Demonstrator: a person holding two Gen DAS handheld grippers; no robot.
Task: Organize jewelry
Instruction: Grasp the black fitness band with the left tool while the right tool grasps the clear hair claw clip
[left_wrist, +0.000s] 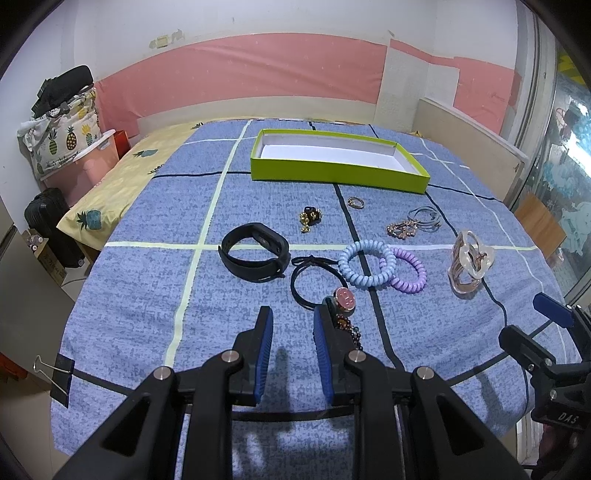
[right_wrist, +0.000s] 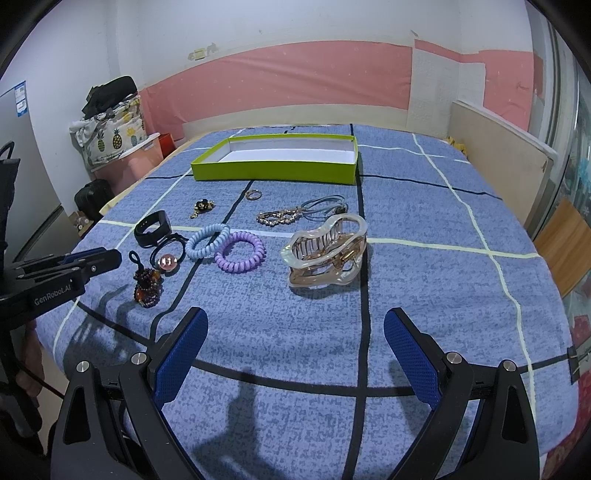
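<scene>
While nothing has yet gone into the green box (right_wrist: 275, 168) at the far side of the bed (right_wrist: 424, 295), every piece of jewelry lies loose on the blue cover in front of it.

Going left to right in the right wrist view: the black wristband (right_wrist: 152, 228) is rubbery and springy, best pinched across one side of its strap. Next, the beaded charm (right_wrist: 148, 282) and the black hair tie with a pink bead (right_wrist: 167, 258) are soft and floppy; they will dangle, so I would take the bead cluster itself. The small gold and black brooch (right_wrist: 202, 207) and the ring (right_wrist: 253, 194) farther back are tiny and hard, likely to slip from the pads. The blue coil tie (right_wrist: 207, 240) and the purple coil tie (right_wrist: 240, 252) touch each other; both are light and stretchy, easy to grip across the coil. The rhinestone chain (right_wrist: 277, 217) beside the blue cord (right_wrist: 324, 207) may tangle. The clear hair claw (right_wrist: 325, 252) is the bulkiest, rigid and probably brittle, best held across its body.

The left gripper (left_wrist: 291, 325) hovers just above the cover, jaws narrowly parted and empty, its right finger beside the charm. The right gripper (right_wrist: 295, 332) has its jaws spread wide, empty, pointed at the claw.
</scene>
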